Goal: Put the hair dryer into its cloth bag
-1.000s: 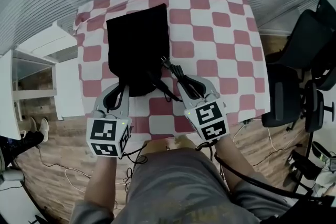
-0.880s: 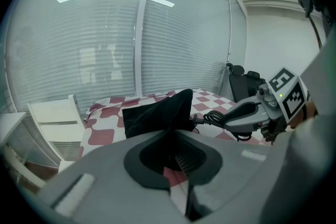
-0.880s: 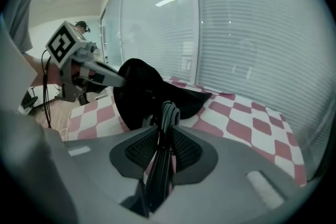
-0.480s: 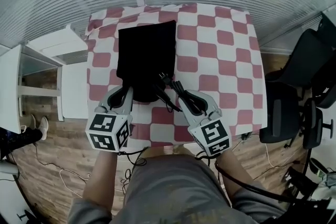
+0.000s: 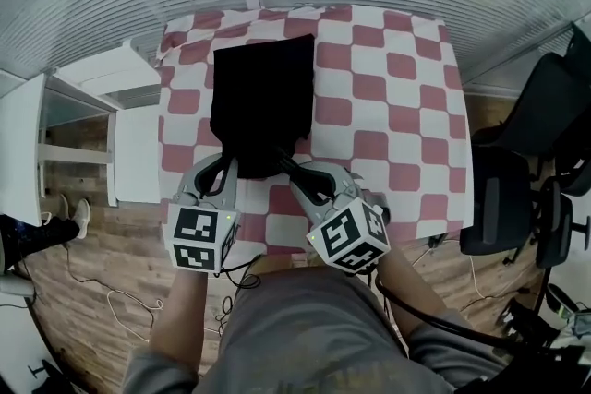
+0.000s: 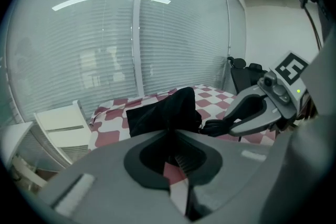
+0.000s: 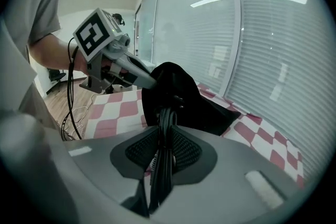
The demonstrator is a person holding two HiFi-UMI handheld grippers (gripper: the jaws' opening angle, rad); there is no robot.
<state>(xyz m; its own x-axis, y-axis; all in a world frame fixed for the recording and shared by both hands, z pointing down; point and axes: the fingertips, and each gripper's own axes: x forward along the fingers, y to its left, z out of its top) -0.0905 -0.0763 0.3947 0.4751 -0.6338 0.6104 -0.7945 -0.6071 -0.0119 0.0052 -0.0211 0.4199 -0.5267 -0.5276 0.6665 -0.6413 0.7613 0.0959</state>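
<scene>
The black cloth bag lies on the red-and-white checked table, its mouth toward me. My left gripper is shut on the bag's near edge; in the left gripper view, black fabric rises from between the closed jaws. My right gripper is shut on the hair dryer's black cord, which runs from the jaws into the lifted bag mouth. The dryer's body is hidden, seemingly inside the bag. Both grippers sit close together at the table's near edge.
A white side cabinet stands left of the table. Black office chairs crowd the right side. Window blinds run along the far edge. Cables lie on the wooden floor near me.
My right gripper has moved left toward the bag's mouth, bringing the cord with it; the plug that lay beside the bag is gone from sight. The left gripper keeps its hold.
</scene>
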